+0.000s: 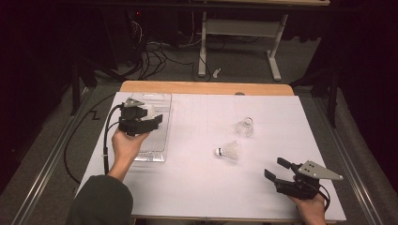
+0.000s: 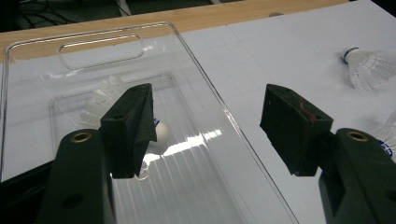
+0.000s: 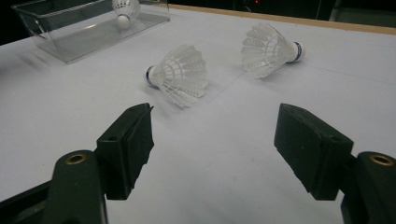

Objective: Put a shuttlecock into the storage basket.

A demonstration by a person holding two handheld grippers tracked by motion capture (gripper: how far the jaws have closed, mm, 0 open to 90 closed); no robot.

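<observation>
Work in hand: gathering shuttlecocks into the clear tray (image 1: 157, 152); one lies inside, two wait on the surface (image 1: 197, 183).

Left tongs (image 1: 149, 123): held over the tray, jaws wide apart, holding nothing. In the left gripper view the left tongs (image 2: 208, 126) straddle the tray's right wall, one jaw over the tray floor, the other over the white sheet.

Right tongs (image 1: 278, 168): low near the front right of the surface, jaws wide apart and empty, aimed at the loose pair. In the right gripper view the right tongs (image 3: 219, 140) frame both shuttlecocks ahead.

Shuttlecock in tray (image 2: 105, 100): lying on its side toward the tray's far end, cork toward the left tongs; partly hidden behind the left jaw, so its exact lie is uncertain.

Nearer shuttlecock (image 3: 180, 77): on its side on the surface, blue-banded cork pointing toward the tray, skirt flaring toward the right tongs; apart from both tongs.

Farther shuttlecock (image 3: 268, 49): on its side, cork pointing away from the tray, well apart from the nearer one.

Step judged next: right tongs take the nearer shuttlecock.

Handling advice: close on the cork or the band just behind it, not across the feather skirt, which would probably crush or spring out. Come in low and level so the jaws bracket the cork before closing; squeeze gently.

Risk: a nudge rolls the light shuttlecock away.

Left tongs advice: draw clear of the tray mouth to leave room for the drop.
</observation>
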